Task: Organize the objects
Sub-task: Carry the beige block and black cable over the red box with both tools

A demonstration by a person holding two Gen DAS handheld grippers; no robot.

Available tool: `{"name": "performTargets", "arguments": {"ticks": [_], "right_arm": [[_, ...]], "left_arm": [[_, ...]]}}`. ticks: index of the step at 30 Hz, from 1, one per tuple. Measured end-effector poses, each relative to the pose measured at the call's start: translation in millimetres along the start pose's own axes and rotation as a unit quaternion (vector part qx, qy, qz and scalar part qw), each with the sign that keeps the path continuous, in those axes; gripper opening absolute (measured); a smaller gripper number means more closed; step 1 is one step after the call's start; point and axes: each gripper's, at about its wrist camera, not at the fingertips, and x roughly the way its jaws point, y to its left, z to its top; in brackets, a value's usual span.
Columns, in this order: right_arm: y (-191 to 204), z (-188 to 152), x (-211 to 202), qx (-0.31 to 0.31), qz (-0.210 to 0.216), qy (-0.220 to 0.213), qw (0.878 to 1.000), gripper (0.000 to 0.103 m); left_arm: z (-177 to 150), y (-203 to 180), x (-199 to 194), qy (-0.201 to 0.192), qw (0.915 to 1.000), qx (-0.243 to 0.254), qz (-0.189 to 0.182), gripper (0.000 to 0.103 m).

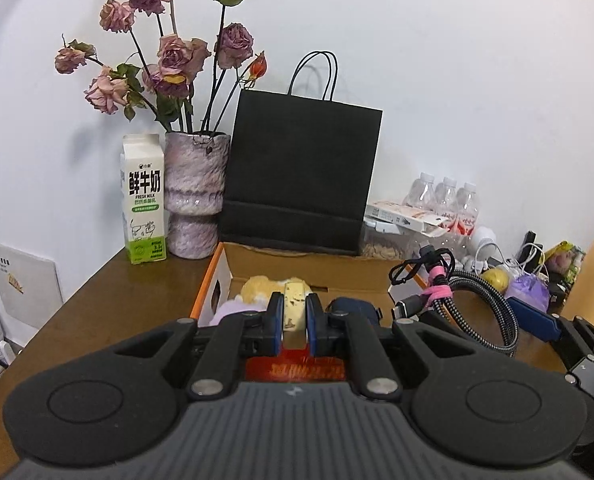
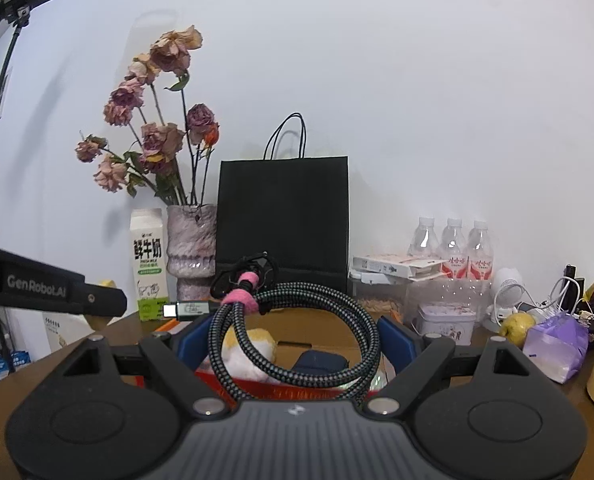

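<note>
Left wrist view: our left gripper (image 1: 295, 316) pinches a cream slab (image 1: 295, 304) above the cardboard box (image 1: 233, 268); our right gripper (image 2: 293, 340), jaws wide, carries a coiled braided cable (image 2: 317, 320).

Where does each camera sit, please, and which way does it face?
Left wrist: behind the left tongs, shut on a pale flat piece; faces the box and wall; right tongs' edge shows at right.
Right wrist: behind the right tongs, around a coiled cable; faces the same way; left tongs' side at left.
Shared: bag, vase, milk, bottles.
</note>
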Motion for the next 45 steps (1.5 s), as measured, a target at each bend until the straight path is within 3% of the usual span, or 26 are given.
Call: {"name": "performTargets", "arguments": {"ticks": [12, 24, 45], "right_arm": [[-6, 2, 59, -0.007, -0.004, -0.001, 1.000, 0.086], [-16, -1, 119, -0.017, -0.005, 0.024, 1.000, 0.086], [-33, -7, 170, -0.027, -0.012, 0.052, 0.998, 0.086]], "left_arm": [[14, -5, 47, -0.014, 0.9999, 0.001, -0.003, 0.012], [22, -6, 112, 0.002, 0.9998, 0.018, -0.004, 0.012], [23, 4, 167, 0.018, 0.9990, 0.039, 0.009, 0.012]]}}
